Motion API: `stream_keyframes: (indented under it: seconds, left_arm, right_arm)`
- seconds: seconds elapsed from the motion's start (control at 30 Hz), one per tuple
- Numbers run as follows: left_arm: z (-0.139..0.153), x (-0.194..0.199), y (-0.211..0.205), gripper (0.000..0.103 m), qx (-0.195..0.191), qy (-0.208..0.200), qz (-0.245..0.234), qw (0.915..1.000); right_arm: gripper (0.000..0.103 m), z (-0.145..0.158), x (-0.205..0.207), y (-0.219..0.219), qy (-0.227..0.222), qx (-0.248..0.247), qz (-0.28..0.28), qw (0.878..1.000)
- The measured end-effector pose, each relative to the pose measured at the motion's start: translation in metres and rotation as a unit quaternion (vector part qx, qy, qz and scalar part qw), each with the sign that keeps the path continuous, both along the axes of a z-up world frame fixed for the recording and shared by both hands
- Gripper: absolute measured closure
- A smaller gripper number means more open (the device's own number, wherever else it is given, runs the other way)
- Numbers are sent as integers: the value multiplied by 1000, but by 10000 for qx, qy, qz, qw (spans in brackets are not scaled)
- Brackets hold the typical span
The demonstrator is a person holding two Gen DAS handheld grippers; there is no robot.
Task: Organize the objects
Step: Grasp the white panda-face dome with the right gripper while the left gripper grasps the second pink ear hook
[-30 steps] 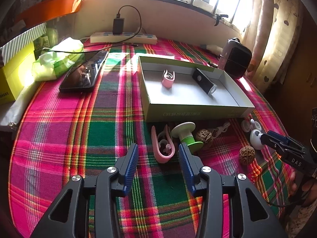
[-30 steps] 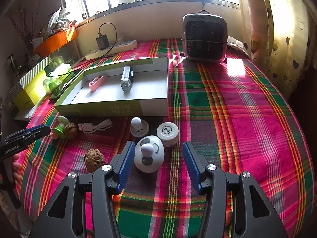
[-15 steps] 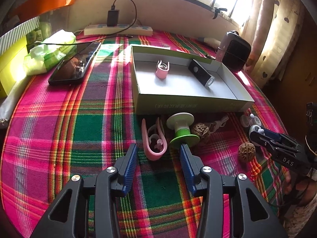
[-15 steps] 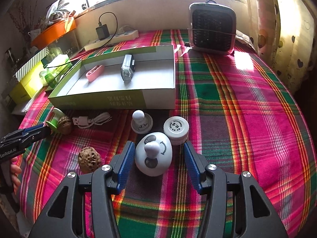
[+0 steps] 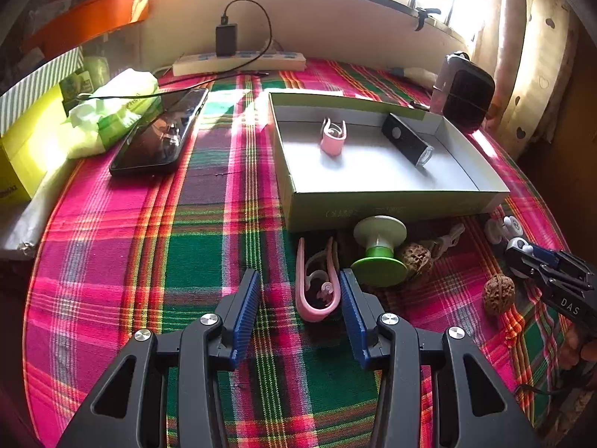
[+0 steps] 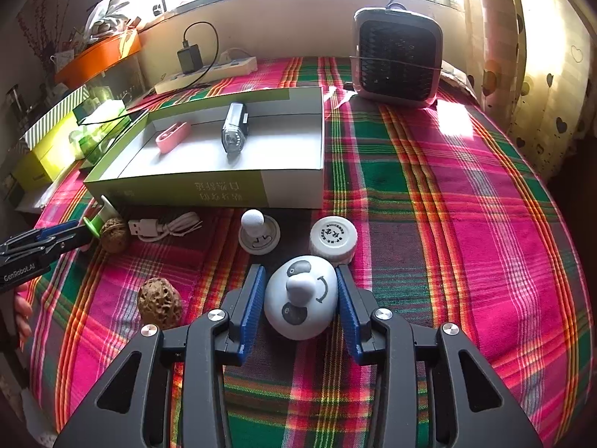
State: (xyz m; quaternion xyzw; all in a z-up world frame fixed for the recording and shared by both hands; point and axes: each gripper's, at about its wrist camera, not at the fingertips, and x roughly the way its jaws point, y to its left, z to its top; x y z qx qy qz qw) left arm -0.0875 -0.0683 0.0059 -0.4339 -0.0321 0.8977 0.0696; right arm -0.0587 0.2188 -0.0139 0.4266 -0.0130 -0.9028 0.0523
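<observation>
Hovering low over the plaid tablecloth (image 5: pixel 209 246), the left gripper (image 5: pixel 298 310) points toward the open green box (image 5: pixel 391 201), its blue fingers spread wide and gripping nothing. The pink clip (image 5: pixel 317 283) lies between the fingers, close to the right one, though whether it touches the pad is unclear. Beyond it stands the green-and-white spool (image 5: pixel 378 246), just beside a walnut (image 5: pixel 414 257).

The right gripper (image 6: pixel 300 306) is also held low and level, its fingers parted on either side of the white panda-faced piece (image 6: pixel 302 302); the pads sit just beside its flanks, and contact cannot be confirmed. Beyond lie a white round cap (image 6: pixel 333 239), a white knob on a disc (image 6: pixel 258 231), a coiled USB cable (image 6: pixel 164 226) and a second walnut (image 6: pixel 160 308).

Inside the box rest another pink clip (image 6: pixel 171 136) and a black torch (image 6: pixel 234 128).

Compared with a second ago, both grippers have advanced: the pink clip now sits between the left fingers instead of ahead of them, and the panda piece lies deeper between the right fingers.
</observation>
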Motion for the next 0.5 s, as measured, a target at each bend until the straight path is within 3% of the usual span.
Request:
stream_keyframes:
  seconds: [0.37, 0.5]
  left_arm:
    - [-1, -11, 7, 62, -272, 59, -37, 9996]
    - [-1, -12, 7, 71, -374, 93, 59, 9992]
  right_arm:
    - [64, 0, -1, 0, -5, -7, -3, 10000]
    - [64, 0, -1, -1, -5, -10, 0, 10000]
